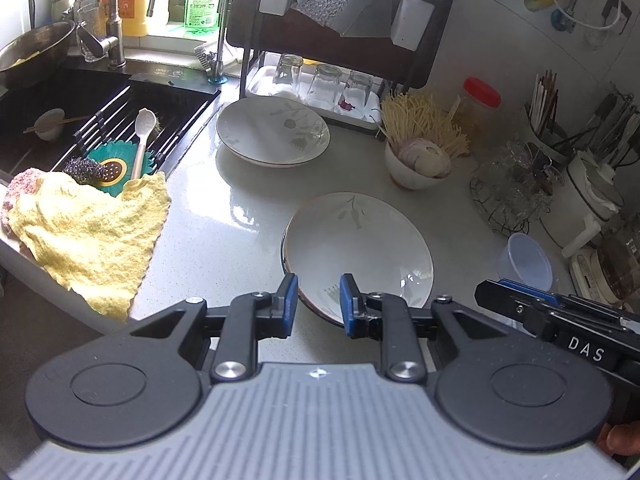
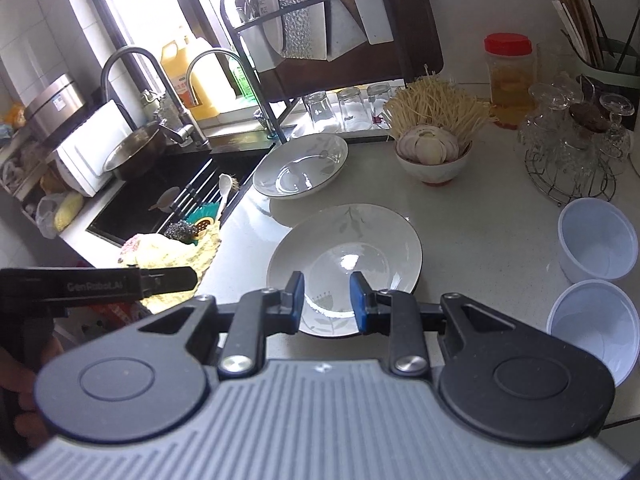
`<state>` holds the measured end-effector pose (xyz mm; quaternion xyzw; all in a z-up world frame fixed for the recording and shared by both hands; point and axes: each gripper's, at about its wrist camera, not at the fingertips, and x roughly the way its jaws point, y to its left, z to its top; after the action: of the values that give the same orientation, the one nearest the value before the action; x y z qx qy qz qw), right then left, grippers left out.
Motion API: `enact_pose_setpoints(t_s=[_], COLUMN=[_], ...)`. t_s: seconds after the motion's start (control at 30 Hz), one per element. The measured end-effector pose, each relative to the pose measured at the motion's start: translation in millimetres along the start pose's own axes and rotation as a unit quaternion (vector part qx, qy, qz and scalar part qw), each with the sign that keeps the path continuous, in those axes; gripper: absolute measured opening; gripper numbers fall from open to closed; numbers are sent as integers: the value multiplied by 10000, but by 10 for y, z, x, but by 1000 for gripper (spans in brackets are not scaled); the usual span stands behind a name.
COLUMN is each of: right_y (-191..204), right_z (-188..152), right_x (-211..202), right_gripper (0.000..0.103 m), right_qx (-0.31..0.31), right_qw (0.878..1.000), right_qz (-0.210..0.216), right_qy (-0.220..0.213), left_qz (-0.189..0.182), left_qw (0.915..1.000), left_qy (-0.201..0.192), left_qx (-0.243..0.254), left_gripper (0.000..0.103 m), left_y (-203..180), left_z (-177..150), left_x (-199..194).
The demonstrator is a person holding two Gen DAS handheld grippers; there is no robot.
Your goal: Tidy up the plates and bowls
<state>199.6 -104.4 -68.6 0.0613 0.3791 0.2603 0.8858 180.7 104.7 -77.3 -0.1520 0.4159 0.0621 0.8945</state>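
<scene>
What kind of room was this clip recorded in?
A home kitchen, by the look of it: a black sink with taps, a dish rack holding upturned glasses, and plates on the countertop.

Both cameras ride on the hand-held tools and look down at an angle over a pale counter [image 1: 240, 216] toward the sink [image 1: 80, 104]. The left one sits nearer. Both show the near plate [image 1: 360, 240] [image 2: 344, 256].
</scene>
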Motion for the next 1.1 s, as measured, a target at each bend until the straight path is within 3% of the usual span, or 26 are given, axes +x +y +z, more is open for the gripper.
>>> enact_pose_setpoints(t_s=[0.17, 0.47, 0.83, 1.1], right_y=[-42, -30, 36, 152], right_z=[23, 145, 325, 585], right_x=[67, 318, 663, 954], right_gripper=[29, 29, 29, 29], right_qx=[-10, -5, 397, 566], right_qw=[9999, 9997, 9990, 9976], right_qz=[92, 202, -75, -373], right_qy=[113, 141, 176, 142], left_qz=[-24, -39, -201, -610], left_qw=[9998, 9996, 9992, 9976], left_qy=[9, 71, 245, 159], left_qx=[-209, -276, -235, -292], left_gripper=[27, 41, 45, 48], left_y=[27, 180, 639, 960], left_z=[-11, 143, 573, 1051], left_x=[66, 372, 835, 1069])
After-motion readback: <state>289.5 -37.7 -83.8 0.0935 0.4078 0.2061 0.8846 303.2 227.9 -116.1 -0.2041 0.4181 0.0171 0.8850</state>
